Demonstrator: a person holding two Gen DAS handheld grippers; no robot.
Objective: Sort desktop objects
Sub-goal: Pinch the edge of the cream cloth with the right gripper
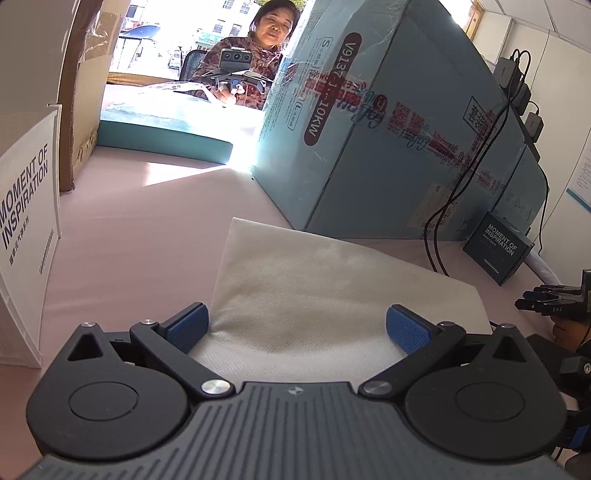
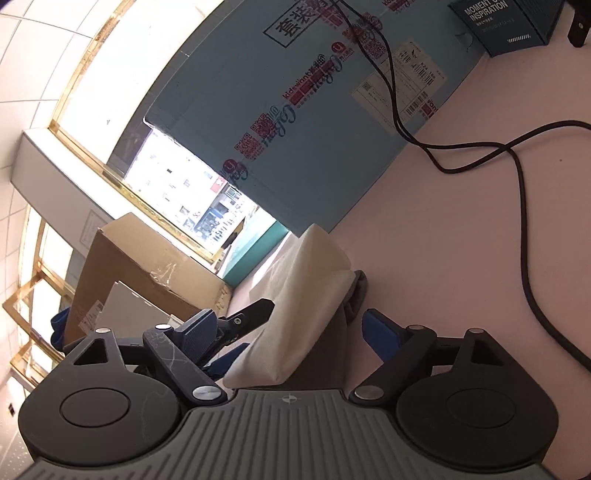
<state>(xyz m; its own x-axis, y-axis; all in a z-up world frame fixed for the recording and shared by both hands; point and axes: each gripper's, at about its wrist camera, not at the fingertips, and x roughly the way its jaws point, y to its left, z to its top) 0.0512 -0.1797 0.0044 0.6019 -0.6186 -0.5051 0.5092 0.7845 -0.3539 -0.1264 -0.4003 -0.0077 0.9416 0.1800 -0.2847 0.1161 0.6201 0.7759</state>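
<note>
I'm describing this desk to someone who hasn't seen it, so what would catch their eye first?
Probably the large teal carton with red printing, standing across the back of the pink desk. Next, the white napkin lying flat in front of it, between the fingers of the open left gripper. Black cables trail over the desk to the right.

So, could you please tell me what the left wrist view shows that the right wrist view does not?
Only the left wrist view shows a seated person holding another gripper device across the table, and the white box printed "MOMENT OF INSPIRATION". Only the right wrist view shows the window frame and the black cable's run across the table. Both show the white napkin, the big blue carton, the dark box and the brown carton. Each gripper's jaws are open around the napkin.
</note>
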